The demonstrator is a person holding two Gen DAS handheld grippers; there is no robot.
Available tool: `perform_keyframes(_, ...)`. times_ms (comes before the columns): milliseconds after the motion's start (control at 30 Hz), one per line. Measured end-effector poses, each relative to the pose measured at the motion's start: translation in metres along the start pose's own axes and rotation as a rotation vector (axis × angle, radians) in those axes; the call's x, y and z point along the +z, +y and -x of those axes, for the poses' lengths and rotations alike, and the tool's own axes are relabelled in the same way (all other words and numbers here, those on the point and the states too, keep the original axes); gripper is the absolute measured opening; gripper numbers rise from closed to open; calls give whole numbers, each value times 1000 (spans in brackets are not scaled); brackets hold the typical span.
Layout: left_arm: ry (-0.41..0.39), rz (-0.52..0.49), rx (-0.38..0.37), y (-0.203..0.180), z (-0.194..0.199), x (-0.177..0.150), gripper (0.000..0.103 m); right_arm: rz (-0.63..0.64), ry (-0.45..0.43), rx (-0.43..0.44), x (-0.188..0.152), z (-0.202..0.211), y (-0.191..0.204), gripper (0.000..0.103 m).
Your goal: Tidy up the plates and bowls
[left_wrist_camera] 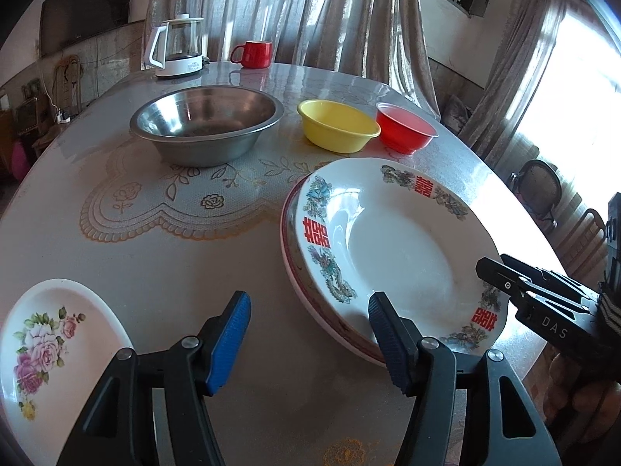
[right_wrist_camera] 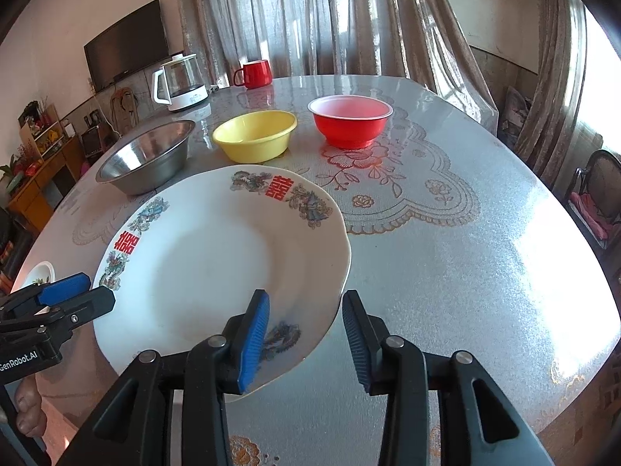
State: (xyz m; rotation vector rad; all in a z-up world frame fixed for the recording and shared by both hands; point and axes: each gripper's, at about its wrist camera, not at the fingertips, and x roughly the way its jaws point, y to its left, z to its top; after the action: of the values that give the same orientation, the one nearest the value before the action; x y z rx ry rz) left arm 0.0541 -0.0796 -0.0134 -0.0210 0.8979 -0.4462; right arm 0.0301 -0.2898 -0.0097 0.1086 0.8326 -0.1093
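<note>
Both grippers point down at the table [right_wrist_camera: 465, 272] with jaws apart, holding nothing. Between the right gripper [right_wrist_camera: 306, 334] fingers sits the near rim of the big white plate [right_wrist_camera: 217, 264]; nothing pinches it. That plate rests on another plate [left_wrist_camera: 289, 268], just right of the left gripper [left_wrist_camera: 310, 338]. "DAS" and "GenRobot.AI" show on the grippers. Farther off sit 3 bowls: steel [left_wrist_camera: 205, 128], yellow [left_wrist_camera: 335, 126], red [left_wrist_camera: 405, 128].

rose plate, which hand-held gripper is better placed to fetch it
Left, probably. The rose plate lies just beside the open left hand-held gripper. The right hand-held gripper straddles the far rim of the stacked plates.
</note>
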Motion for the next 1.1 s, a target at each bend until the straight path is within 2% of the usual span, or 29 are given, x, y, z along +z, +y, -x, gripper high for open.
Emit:
perform_keyframes(367, -28, 12, 65, 9, 15, -4, 64, -14, -44, 24, 6, 11, 4, 45)
perform_keyframes(667, -30, 49, 97, 23, 21, -8, 64, 56, -40, 159, 10, 13, 35, 46)
perform_keyframes(1100, -70, 80, 211, 50, 41, -14, 64, 138, 14, 336, 8, 7, 81, 46)
